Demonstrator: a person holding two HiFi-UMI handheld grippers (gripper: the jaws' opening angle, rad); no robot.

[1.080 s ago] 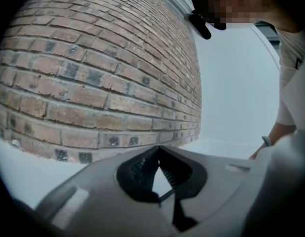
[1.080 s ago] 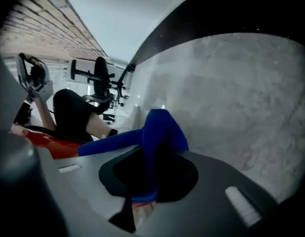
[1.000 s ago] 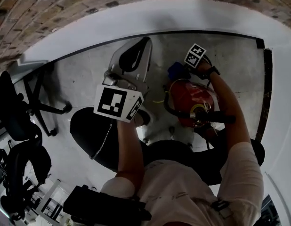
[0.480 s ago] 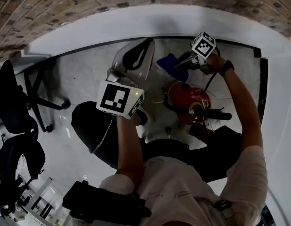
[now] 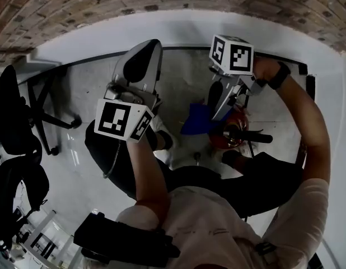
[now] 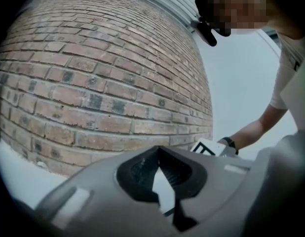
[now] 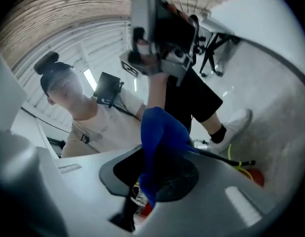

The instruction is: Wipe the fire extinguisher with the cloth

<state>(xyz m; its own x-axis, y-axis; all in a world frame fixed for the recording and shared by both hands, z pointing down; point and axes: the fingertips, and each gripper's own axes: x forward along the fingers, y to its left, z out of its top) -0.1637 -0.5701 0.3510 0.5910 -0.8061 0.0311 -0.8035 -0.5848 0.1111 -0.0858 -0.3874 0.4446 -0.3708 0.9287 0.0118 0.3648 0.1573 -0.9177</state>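
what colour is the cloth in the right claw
Blue. The cloth shows best in the right gripper view, pinched by the right claw.

The cloth (image 5: 196, 120) hangs in the right gripper (image 5: 219, 106) just left of the fire extinguisher (image 5: 232, 134), perhaps touching it. The left gripper (image 5: 144, 52) is well left of both, and office chairs (image 5: 16, 125) stand farther left.

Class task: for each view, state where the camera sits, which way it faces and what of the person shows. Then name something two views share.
Head view: on the head, facing steeply down at the floor; arms, legs, left tool, right tool show.
Left gripper view: on the left tool, facing the brick wall; right forearm shows.
Right gripper view: on the right tool, facing the person; torso, left arm show.
Shared: head and right gripper views show the blue cloth.
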